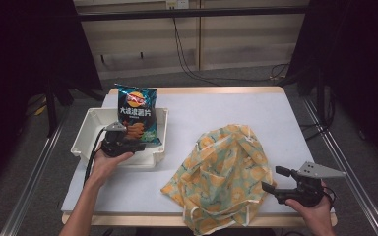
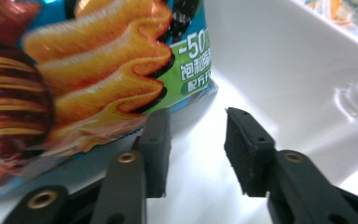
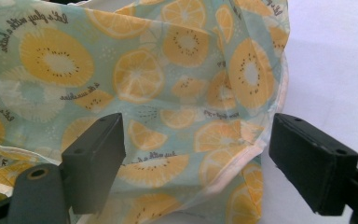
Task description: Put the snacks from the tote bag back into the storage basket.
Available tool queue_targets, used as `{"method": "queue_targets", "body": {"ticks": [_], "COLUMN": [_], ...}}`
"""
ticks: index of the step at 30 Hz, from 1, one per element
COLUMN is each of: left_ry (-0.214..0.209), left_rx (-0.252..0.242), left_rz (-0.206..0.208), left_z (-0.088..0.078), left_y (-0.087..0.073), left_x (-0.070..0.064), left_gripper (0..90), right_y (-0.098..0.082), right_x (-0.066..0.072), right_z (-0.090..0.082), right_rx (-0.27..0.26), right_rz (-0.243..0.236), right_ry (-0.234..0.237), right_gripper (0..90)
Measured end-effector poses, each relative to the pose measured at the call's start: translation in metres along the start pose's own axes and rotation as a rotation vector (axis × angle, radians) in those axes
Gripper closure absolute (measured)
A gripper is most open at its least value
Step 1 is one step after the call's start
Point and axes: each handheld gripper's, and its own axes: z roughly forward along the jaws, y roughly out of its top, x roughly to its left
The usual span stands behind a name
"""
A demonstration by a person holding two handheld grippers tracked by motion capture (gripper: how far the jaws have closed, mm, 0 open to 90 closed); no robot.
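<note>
**High view: crisp bag in a white bin, fruit-print bag on the worktop**

Left hand-held gripper (image 1: pixel 137 146) sits at the near edge of the white bin (image 1: pixel 86 129), jaws apart, just beside the crisp bag (image 1: pixel 137 115) standing inside it. Right hand-held gripper (image 1: pixel 270 180) rests with jaws wide apart beside the fruit-print fabric bag (image 1: pixel 224 172) on the worktop (image 1: pixel 275 118).

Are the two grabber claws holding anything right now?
No, nothing is held. The left gripper is open beside the chip bag in the white bin. The right gripper is open around the fruit-print cloth bag, not pinching it.
</note>
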Motion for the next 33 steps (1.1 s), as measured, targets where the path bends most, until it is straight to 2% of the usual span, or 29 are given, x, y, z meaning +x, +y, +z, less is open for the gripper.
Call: {"method": "queue_targets", "body": {"ticks": [2,5,7,11,13,15,17,20,22,26,29,33], "left_ry": [-0.009,-0.01,-0.022,0.006,0.028,0.03,0.015,0.03,0.038,0.073,0.092,0.116], "left_rx": [-0.025,-0.045,-0.078,-0.113,-0.124,-0.138,-0.132,-0.147,-0.184,-0.214,-0.236,-0.236], "left_rz": [-0.002,0.016,0.033,0.027,0.042,0.023,0.04,0.06,0.049,0.049,0.027,0.024], "left_z": [-0.005,-0.01,-0.015,-0.025,-0.029,-0.032,-0.036,-0.044,-0.049,-0.056,-0.059,-0.058], "left_y": [-0.001,-0.003,-0.005,-0.01,-0.013,-0.018,-0.022,-0.029,-0.035,-0.05,-0.063,-0.072], "left_x": [-0.004,-0.012,-0.018,-0.029,-0.034,-0.04,-0.047,-0.06,-0.067,-0.081,-0.09,-0.091], "left_gripper": [54.2,47.7,43.5,31.0,27.0,21.1,19.8,15.7,14.4,11.9,11.3,11.4], "right_y": [0.0,0.0,-0.001,-0.001,0.0,-0.001,-0.001,-0.002,-0.002,-0.003,-0.004,-0.005], "right_x": [0.0,0.001,0.0,-0.001,0.0,-0.001,-0.002,-0.002,-0.002,-0.002,-0.003,-0.006], "right_z": [0.0,-0.001,-0.001,-0.002,-0.003,-0.003,-0.003,-0.003,-0.003,-0.003,-0.004,-0.003], "right_rx": [0.0,-0.002,-0.004,-0.007,-0.011,-0.012,-0.012,-0.009,-0.009,-0.013,-0.012,-0.013], "right_rz": [0.0,-0.002,0.001,-0.006,0.0,0.003,0.003,0.007,0.008,0.006,0.012,0.017], "right_ry": [-0.001,-0.002,-0.004,-0.006,-0.006,-0.009,-0.012,-0.013,-0.013,-0.02,-0.024,-0.038], "right_gripper": [18.2,18.1,18.1,18.1,18.2,18.1,18.2,18.2,18.2,18.2,18.2,18.0]}}
